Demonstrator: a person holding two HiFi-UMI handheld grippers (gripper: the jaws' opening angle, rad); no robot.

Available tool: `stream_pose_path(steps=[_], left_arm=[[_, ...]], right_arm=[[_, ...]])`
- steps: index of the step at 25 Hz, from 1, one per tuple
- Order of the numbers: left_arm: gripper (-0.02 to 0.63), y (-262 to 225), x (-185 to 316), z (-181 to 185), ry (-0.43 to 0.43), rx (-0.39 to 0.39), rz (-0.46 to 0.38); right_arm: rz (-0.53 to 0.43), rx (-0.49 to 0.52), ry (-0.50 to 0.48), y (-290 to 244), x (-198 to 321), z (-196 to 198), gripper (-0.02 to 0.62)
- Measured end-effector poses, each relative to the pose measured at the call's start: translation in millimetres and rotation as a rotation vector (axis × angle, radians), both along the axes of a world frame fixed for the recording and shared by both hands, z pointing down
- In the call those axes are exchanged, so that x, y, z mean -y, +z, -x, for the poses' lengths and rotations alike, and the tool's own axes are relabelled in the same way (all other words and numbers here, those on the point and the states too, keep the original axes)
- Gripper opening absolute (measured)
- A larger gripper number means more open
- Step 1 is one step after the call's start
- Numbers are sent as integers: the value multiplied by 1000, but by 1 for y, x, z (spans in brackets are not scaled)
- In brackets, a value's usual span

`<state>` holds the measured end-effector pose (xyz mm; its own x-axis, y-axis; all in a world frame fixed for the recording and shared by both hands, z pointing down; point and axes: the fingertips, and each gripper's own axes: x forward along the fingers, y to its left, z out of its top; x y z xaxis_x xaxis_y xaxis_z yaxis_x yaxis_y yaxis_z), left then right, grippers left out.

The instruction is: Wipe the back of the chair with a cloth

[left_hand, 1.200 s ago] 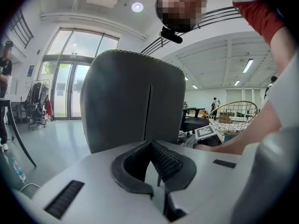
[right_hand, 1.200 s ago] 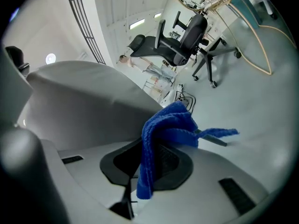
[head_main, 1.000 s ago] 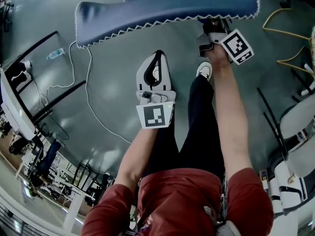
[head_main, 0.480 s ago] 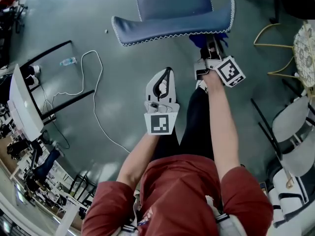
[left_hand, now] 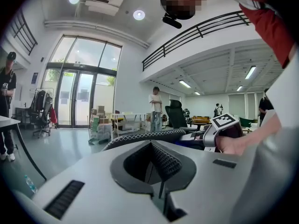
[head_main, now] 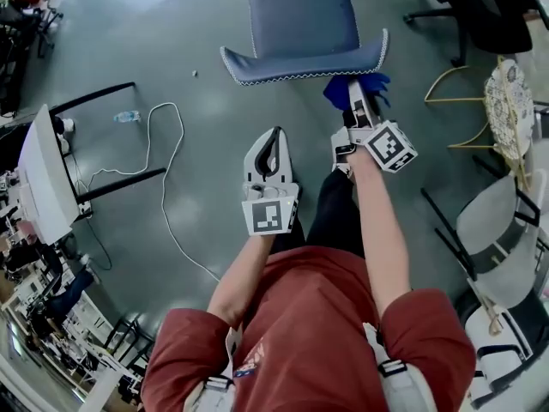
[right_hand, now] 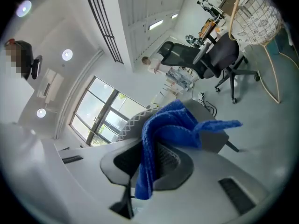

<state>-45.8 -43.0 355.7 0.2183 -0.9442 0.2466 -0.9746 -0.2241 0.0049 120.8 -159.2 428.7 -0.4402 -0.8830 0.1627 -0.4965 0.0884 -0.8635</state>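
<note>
The chair's blue back (head_main: 302,62), edged with white zigzag stitching, stands in front of me in the head view, with its seat (head_main: 300,7) beyond it. My right gripper (head_main: 357,93) is shut on a blue cloth (head_main: 350,89) just below the back's right end. In the right gripper view the cloth (right_hand: 170,129) hangs over the jaws, and the stitched chair edge (right_hand: 132,123) lies behind it. My left gripper (head_main: 275,134) is shut and holds nothing; it hovers a little short of the back's lower edge. The left gripper view shows that edge (left_hand: 142,136) just past its tips.
A white cable (head_main: 167,174) and a water bottle (head_main: 126,117) lie on the grey floor at left, near a desk (head_main: 43,178). A black office chair (head_main: 489,7), a wicker chair (head_main: 508,93) and white chairs (head_main: 506,230) stand at right. People stand far off.
The chair now looks smaller and farther away in the head view. My right gripper has come out from under the back's right end, and the blue cloth now shows. Both grippers have drawn nearer my body.
</note>
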Motion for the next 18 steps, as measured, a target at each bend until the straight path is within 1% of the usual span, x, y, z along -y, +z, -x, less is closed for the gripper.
stream_pose_path(steps=[2, 3, 6, 10, 13, 18], left_arm=[[13, -9, -2, 2, 18, 18, 0], [14, -14, -2, 2, 18, 14, -6], [14, -29, -3, -3, -7, -22, -24], [14, -49, 3, 0, 16, -42, -19], [13, -68, 14, 9, 13, -85, -23], [14, -105, 18, 18, 17, -102, -27]], right_arm=[[-8, -11, -4, -10, -2, 1, 62], [-6, -17, -5, -12, -3, -1, 62], [11, -34, -18, -11, -7, -8, 61], [22, -69, -51, -27, -22, -8, 61], [-20, -112, -92, -56, -34, -4, 61], [-72, -190, -157, -106, -58, -3, 62]])
